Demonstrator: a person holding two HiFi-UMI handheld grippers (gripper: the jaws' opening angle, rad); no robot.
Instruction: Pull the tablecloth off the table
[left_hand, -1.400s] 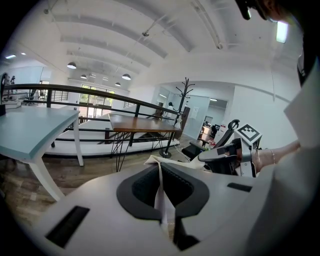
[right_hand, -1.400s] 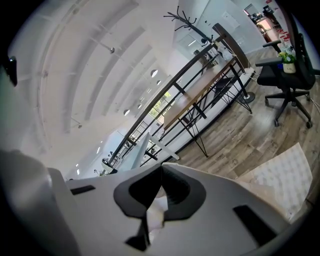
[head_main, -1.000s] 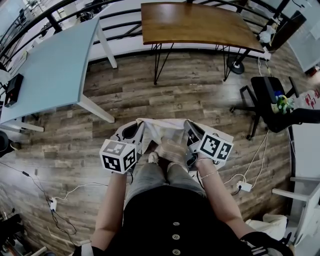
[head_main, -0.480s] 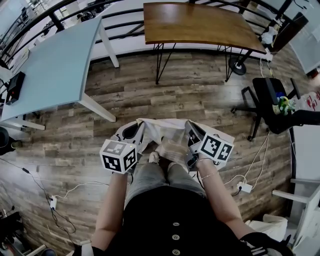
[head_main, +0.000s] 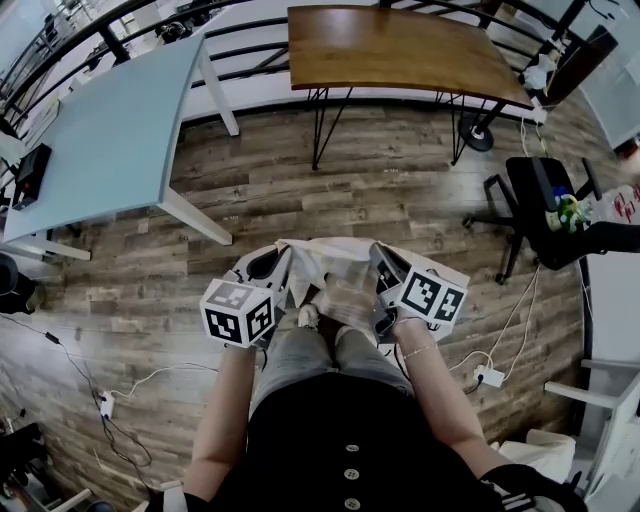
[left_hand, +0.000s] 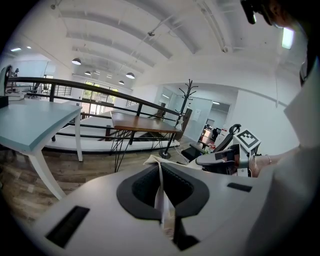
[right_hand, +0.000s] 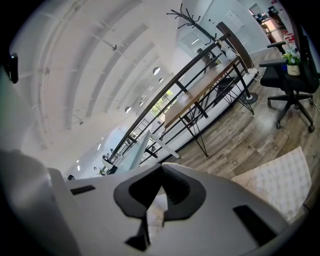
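A white patterned tablecloth (head_main: 342, 268) hangs bunched between both grippers in front of the person's legs, above the wooden floor. My left gripper (head_main: 281, 257) is shut on one edge of it; a thin fold of the cloth (left_hand: 161, 199) is pinched between its jaws. My right gripper (head_main: 379, 258) is shut on the other edge, with the cloth (right_hand: 158, 209) caught in its jaws and more of it (right_hand: 280, 182) spreading out below. The brown wooden table (head_main: 400, 45) stands bare at the far side, well away from both grippers.
A light blue table (head_main: 110, 130) stands at the left with a dark device on it. A black office chair (head_main: 540, 200) is at the right. Cables (head_main: 130, 385) and a power strip (head_main: 488, 373) lie on the floor. A black railing runs behind the tables.
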